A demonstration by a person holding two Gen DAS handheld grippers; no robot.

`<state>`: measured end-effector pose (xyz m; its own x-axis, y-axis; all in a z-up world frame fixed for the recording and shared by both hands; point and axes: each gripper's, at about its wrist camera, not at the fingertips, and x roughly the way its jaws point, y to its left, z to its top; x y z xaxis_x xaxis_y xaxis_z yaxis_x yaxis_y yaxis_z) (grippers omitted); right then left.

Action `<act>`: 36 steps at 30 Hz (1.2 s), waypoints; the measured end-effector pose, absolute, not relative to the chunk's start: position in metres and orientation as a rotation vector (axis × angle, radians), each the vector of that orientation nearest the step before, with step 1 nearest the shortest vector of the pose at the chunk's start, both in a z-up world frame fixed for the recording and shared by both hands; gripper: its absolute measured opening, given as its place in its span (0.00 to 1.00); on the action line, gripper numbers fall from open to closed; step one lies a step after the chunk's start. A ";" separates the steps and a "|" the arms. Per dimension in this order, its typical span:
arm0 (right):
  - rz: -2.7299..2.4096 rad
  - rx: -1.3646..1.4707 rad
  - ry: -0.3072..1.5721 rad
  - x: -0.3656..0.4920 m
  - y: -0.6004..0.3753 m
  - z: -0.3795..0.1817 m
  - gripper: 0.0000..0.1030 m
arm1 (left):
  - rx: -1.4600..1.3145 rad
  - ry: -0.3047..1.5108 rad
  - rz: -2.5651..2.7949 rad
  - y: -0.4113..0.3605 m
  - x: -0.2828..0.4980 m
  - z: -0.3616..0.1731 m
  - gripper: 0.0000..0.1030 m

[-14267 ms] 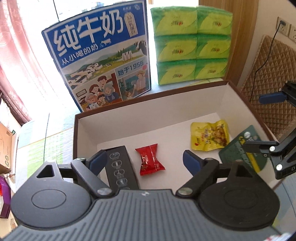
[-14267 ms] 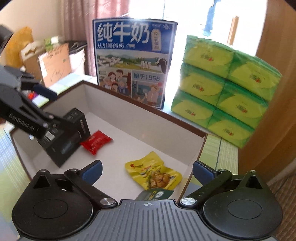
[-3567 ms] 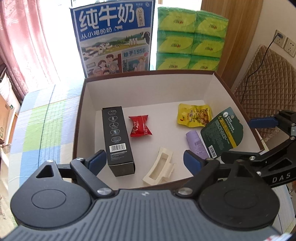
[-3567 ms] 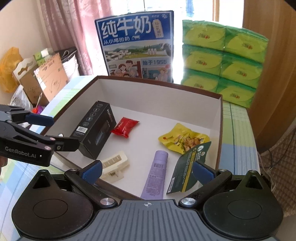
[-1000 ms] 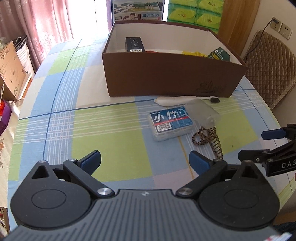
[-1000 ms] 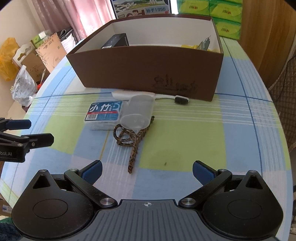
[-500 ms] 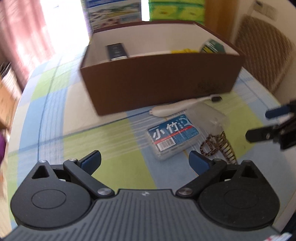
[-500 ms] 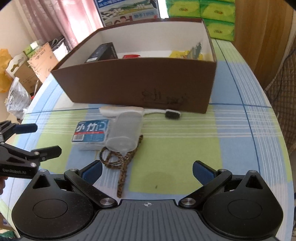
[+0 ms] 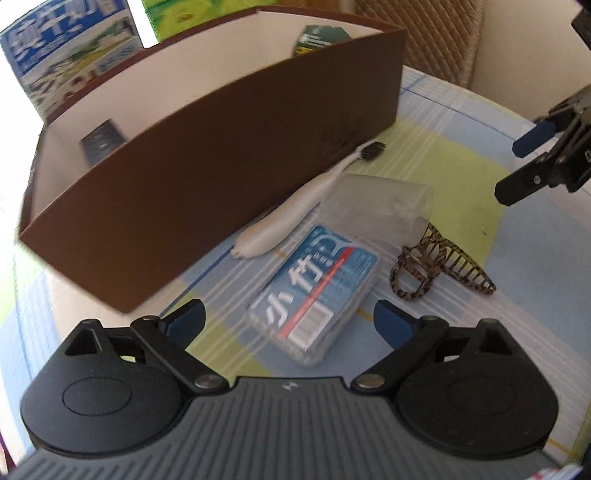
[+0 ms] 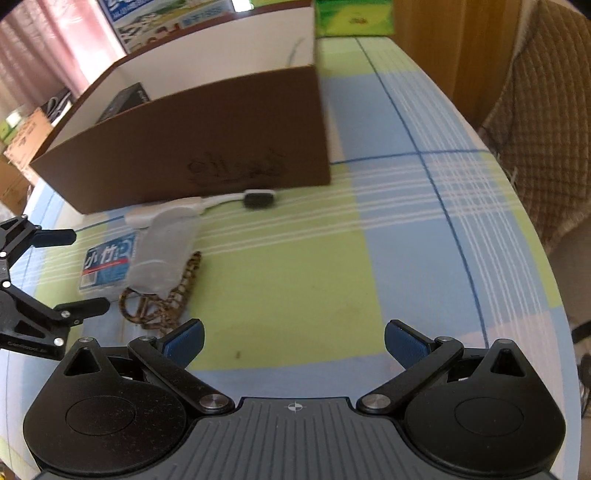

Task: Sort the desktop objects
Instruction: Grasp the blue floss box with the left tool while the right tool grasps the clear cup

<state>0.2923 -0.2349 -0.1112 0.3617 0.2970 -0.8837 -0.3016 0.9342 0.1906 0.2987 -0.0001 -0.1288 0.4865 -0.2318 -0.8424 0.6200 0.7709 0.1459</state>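
A brown cardboard box with a white inside stands on the checked tablecloth. In front of it lie a white toothbrush, a clear plastic cup on its side, a blue-labelled flat pack and a leopard-print hair claw. My left gripper is open, low over the flat pack. My right gripper is open over bare cloth, just right of the hair claw.
Inside the box I see a black carton and a dark green packet. A milk poster and green tissue packs stand behind the box. A quilted chair is at the right table edge.
Both grippers have dropped lower and moved closer to the objects in front of the box. The left one now hangs right over the flat pack; both stay open.
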 end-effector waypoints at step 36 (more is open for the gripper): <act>0.636 -0.280 1.116 0.335 -0.101 -0.123 0.81 | 0.020 1.114 0.005 0.121 0.250 -0.126 0.55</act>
